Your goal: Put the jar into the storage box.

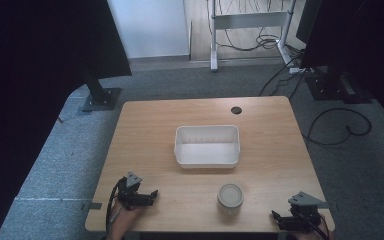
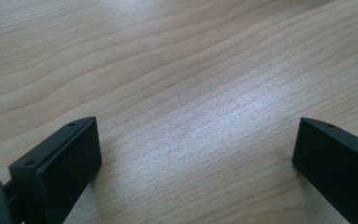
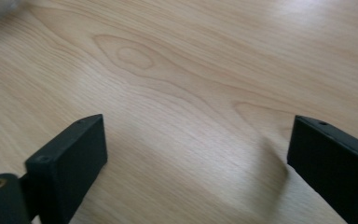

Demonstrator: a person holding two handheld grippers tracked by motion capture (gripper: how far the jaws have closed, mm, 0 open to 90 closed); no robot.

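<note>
A white rectangular bin (image 1: pixel 207 145) stands empty in the middle of the wooden table (image 1: pixel 145 130). In front of it, near the front edge, sits a small round jar with a pale lid (image 1: pixel 230 198). My left gripper (image 1: pixel 152 195) rests low at the front left, pointing right, about a hand's width left of the jar. Its jaws are wide apart over bare wood in the left gripper view (image 2: pixel 195 128). At the front right corner my right gripper (image 1: pixel 276 216) points left toward the jar. It is open too, with nothing between its jaws (image 3: pixel 196 122).
A round cable hole (image 1: pixel 236 110) lies near the table's far edge. Grey carpet surrounds the table, with a black stand base (image 1: pixel 100 97) at the far left, cables (image 1: pixel 337 125) on the floor at the right, and a white desk frame (image 1: pixel 250 25) behind.
</note>
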